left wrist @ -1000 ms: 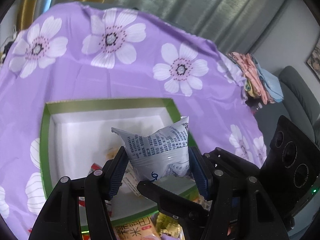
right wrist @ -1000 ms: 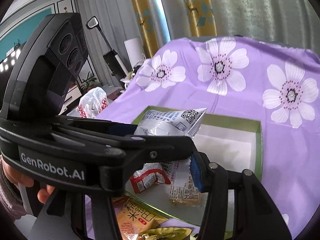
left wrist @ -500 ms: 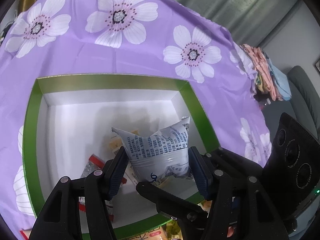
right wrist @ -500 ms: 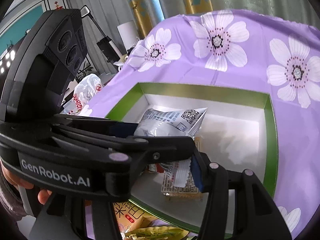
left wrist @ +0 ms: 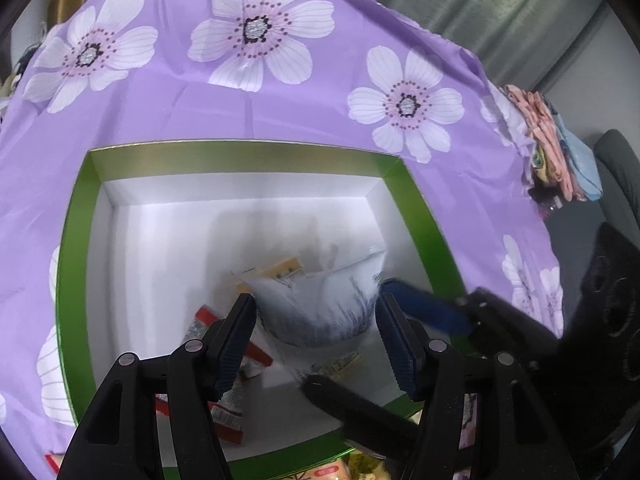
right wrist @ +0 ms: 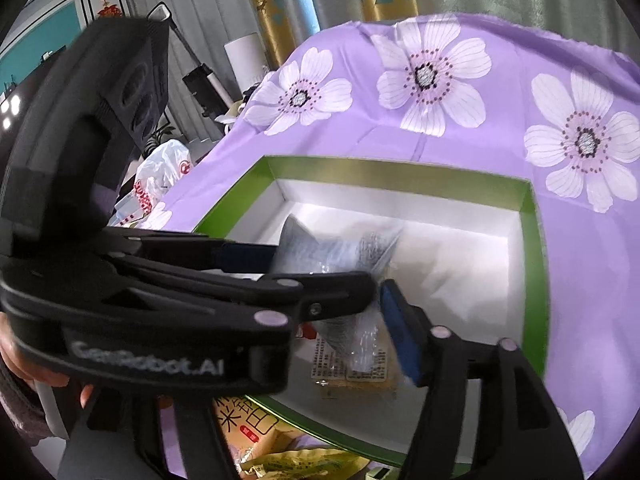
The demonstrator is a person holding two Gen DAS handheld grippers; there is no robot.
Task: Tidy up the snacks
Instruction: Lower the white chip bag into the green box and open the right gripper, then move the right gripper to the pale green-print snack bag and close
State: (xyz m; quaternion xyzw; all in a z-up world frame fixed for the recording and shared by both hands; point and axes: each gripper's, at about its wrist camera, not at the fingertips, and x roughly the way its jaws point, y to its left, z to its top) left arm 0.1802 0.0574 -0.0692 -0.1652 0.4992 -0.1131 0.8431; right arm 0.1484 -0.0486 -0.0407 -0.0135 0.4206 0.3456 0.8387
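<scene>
A grey-white printed snack bag sits between the fingers of my left gripper, over the inside of the green-rimmed white box. The bag is motion-blurred; the jaws look slightly wider than it. The bag also shows in the right wrist view, beside the left gripper body. My right gripper is partly hidden behind the left gripper; its blue pad stands next to the bag. Red-and-white packets and a yellow wafer pack lie on the box floor.
The box sits on a purple cloth with white flowers. Yellow snack packets lie outside the box's near edge. A white plastic bag is off the table's left side. Folded clothes lie at far right.
Both grippers have moved forward over the box and lower. The bag, crisp and firmly held before, is now blurred and sits lower between the left jaws, which appear to have spread.
</scene>
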